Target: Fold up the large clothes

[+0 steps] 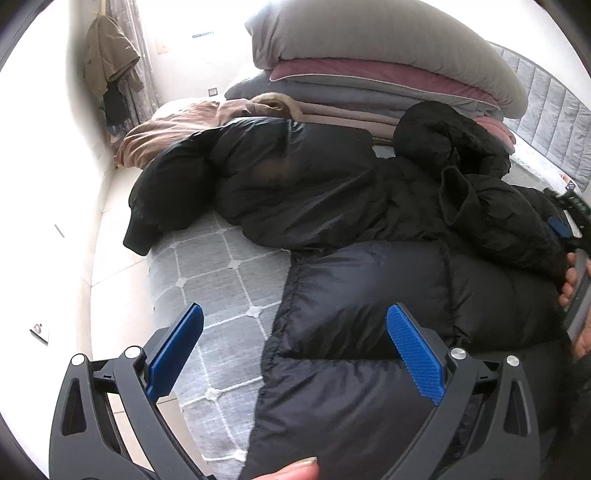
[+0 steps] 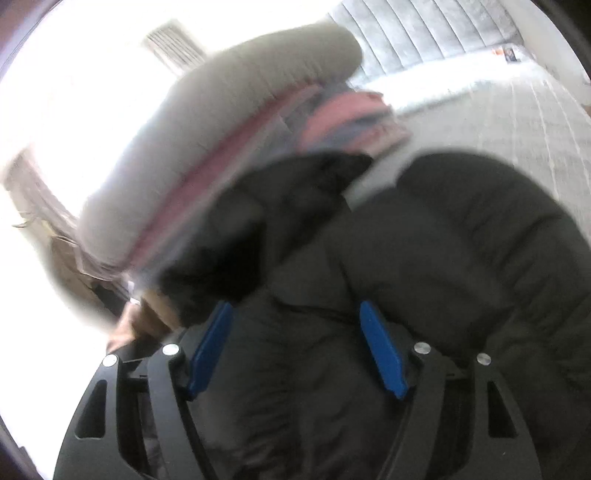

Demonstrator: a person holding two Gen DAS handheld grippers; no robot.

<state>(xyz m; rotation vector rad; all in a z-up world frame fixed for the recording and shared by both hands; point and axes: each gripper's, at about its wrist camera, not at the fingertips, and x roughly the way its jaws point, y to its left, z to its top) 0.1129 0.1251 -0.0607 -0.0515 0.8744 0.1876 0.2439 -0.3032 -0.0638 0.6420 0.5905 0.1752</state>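
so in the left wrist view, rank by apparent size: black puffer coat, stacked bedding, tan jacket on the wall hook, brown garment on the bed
1. Black puffer coat, though its near hem is enlarged by closeness.
2. Stacked grey and pink bedding.
3. Crumpled brown garment.
4. Tan hanging jacket, close to the brown one; farther away, so unsure.

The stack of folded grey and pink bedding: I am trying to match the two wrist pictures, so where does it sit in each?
Left wrist view: the stack of folded grey and pink bedding fills the top centre and right, behind the black puffer coat.
Right wrist view: the stack, blurred, runs diagonally across the upper left, above the coat.
Shared landmark: the grey padded headboard, upper right in both.
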